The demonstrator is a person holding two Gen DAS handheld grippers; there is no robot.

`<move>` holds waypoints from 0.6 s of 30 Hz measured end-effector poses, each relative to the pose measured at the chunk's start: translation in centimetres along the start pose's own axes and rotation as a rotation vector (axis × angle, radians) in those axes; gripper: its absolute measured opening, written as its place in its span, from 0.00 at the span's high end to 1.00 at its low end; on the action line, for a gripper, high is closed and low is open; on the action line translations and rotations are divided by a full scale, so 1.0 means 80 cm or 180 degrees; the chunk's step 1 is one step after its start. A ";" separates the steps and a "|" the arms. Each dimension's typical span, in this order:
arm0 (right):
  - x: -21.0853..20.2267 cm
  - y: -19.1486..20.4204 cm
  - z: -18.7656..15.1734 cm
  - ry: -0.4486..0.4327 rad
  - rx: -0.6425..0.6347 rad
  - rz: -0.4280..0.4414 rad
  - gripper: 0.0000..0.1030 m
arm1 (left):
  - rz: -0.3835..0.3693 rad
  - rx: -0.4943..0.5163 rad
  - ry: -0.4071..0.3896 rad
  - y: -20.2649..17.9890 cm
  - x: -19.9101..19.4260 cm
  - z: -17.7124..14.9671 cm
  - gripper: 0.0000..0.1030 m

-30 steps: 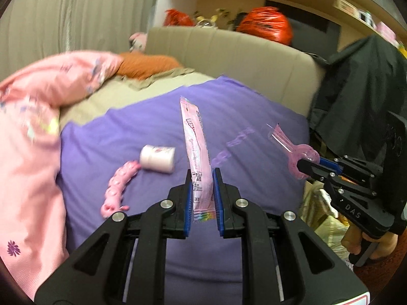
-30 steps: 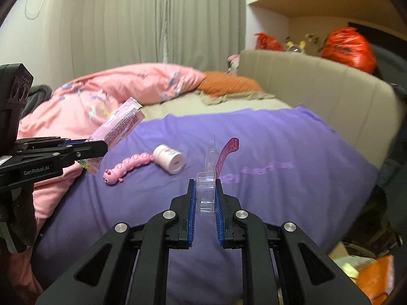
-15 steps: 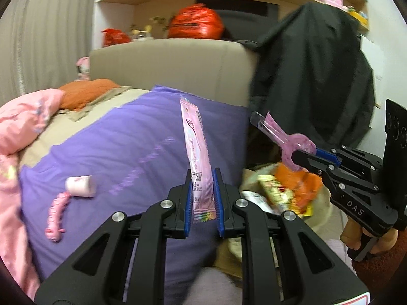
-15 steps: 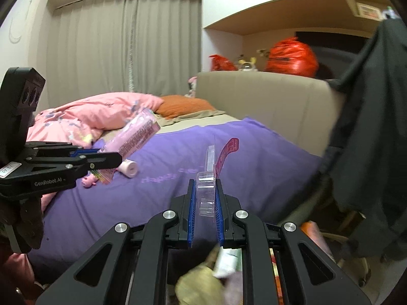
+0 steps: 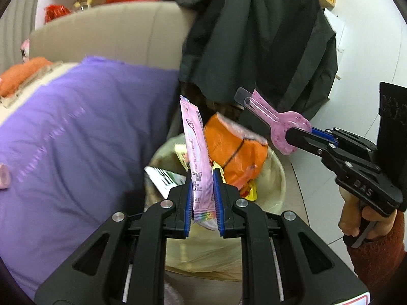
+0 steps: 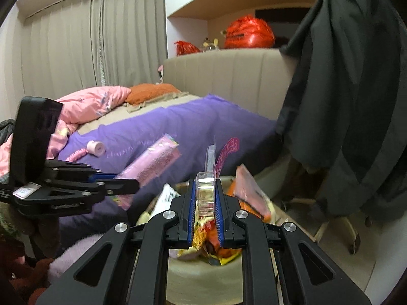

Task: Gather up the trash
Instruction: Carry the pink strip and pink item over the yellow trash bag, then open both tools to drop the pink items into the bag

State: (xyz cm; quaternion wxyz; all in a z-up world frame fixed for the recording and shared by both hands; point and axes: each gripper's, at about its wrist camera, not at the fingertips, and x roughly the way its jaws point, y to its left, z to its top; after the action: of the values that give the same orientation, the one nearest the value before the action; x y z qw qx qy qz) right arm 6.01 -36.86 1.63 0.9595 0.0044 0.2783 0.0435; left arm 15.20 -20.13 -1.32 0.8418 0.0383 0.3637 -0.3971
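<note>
The left gripper (image 5: 202, 198) is clamped on the lower end of a long pink wrapper (image 5: 197, 157), which stands nearly upright between the blue pads (image 5: 187, 200) and rises above them; in the right wrist view the same wrapper (image 6: 150, 169) angles up and to the right from that gripper (image 6: 124, 186). The right gripper (image 6: 206, 211) is closed on a clear plastic blister pack with a pink backing card (image 6: 212, 167), the clear tray seated between its pads and the card projecting upward. In the left wrist view this pack (image 5: 274, 119) sticks out up and to the left from the right gripper (image 5: 292, 137), whose handle is held by a hand (image 5: 361, 218) in a rust-coloured sleeve (image 5: 376, 259). Both grippers sit above a round waste bin (image 5: 278, 178) lined with a pale bag and standing on the floor just beside the bed. The bin already holds an orange packet (image 5: 236, 152), a white printed paper (image 5: 165, 178) and yellow wrappers (image 5: 250, 190). On the purple bedsheet (image 6: 183, 127) lie a small white roll (image 6: 96, 148) and, just beside it, a pink beaded item (image 6: 76, 155); whether they touch is unclear. A dark jacket (image 6: 356, 89) hangs beside the bed's beige headboard (image 6: 229, 73). A pink duvet (image 6: 86, 106) and an orange pillow (image 6: 150, 91) lie at the far end.
</note>
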 end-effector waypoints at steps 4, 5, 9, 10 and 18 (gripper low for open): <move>0.030 -0.009 -0.019 0.0198 0.0011 0.0007 0.86 | -0.0055 -0.0029 0.0209 0.005 0.043 -0.010 0.86; 0.041 -0.014 -0.026 0.0270 0.0041 0.0011 0.86 | -0.0058 -0.0014 0.0258 0.005 0.051 -0.012 0.86; 0.067 -0.023 -0.040 0.0454 0.0117 -0.0003 0.86 | -0.0079 0.0010 0.0408 0.006 0.075 -0.019 0.86; 0.071 -0.025 -0.043 0.0486 0.0130 -0.0007 0.86 | -0.0081 0.0015 0.0436 0.006 0.081 -0.020 0.86; 0.095 -0.037 -0.049 0.0601 0.0149 -0.0030 0.86 | -0.0125 0.0039 0.0568 0.008 0.109 -0.019 0.86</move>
State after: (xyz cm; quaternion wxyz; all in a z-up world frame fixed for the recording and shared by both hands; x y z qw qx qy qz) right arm 10.51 -39.18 -5.83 0.9288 0.0213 0.3684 0.0326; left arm 18.44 -24.71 -8.20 0.7978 0.0716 0.4354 -0.4108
